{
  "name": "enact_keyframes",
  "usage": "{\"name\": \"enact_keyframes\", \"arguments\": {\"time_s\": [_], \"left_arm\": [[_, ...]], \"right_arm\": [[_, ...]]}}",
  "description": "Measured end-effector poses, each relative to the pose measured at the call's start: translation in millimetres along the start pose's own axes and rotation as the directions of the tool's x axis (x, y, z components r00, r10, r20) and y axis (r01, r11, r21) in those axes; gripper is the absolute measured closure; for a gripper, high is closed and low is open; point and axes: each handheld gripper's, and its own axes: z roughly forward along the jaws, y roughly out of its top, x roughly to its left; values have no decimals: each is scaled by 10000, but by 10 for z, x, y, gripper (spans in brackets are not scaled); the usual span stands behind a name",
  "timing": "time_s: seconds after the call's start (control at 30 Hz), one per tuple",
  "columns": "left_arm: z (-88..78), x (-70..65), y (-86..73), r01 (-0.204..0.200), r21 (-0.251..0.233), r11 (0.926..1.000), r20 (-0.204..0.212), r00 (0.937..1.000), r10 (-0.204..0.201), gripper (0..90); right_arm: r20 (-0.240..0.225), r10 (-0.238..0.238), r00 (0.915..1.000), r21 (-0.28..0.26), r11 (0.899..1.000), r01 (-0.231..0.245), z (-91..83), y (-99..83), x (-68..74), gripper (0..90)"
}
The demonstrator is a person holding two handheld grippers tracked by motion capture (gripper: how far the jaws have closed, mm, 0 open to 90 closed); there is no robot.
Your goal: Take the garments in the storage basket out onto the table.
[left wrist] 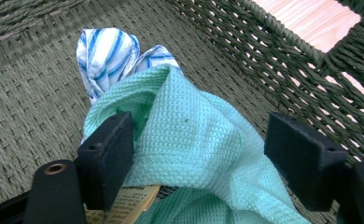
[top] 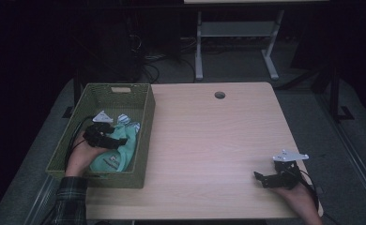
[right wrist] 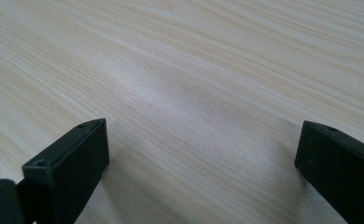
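Your left gripper [left wrist: 196,158] has its fingers apart, astride the mint cloth [left wrist: 194,140] in the basket [top: 143,136]; close there; the right gripper [top: 265,179] idles, fingers apart, well away.

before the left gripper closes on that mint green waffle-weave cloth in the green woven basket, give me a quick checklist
1. Mint green waffle-weave cloth between the jaws of the left gripper: ok, the cloth bulges up between them.
2. Both pads pressing the cloth: not ok, one pad touches it and the other stands apart.
3. Blue and white striped cloth out of the bite: ok, it lies beyond the jaw tips.
4. Paper label out of the bite: cannot tell, it sits low by the near jaw.
5. Green woven basket wall away from the jaws: ok.
6. Right gripper out of the way: ok, open over the pale wooden table, nothing between its jaws.
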Motion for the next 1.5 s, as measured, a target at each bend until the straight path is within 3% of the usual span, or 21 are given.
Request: {"name": "enact_keyframes", "arguments": {"time_s": [0.23,0.37,0.57,0.8,1.27,1.5], "left_arm": [[-12,3,-7,9,57,10000,-94,10000,-9,425],[-41,14,-11,150,-22,9999,91,9998,-150,621],[-46,22,-14,412,182,9990,378,9984,-419,823],[-83,26,-7,522,144,9985,585,9969,-530,835],[-250,42,36,946,-572,9939,1072,9903,-881,836],[-391,41,107,1081,-914,9899,1110,9890,-978,837]], "right_arm": [[-2,4,10000,3,10000,-4,0,0,0,27],[-3,2,10000,2,10000,-2,0,0,0,27],[1,1,10000,3,10000,-1,0,0,0,27],[2,5,10000,3,10000,-5,0,0,0,27],[-1,8,10000,3,10000,-8,0,0,0,27],[-3,6,10000,3,10000,-6,0,0,0,27]]}}
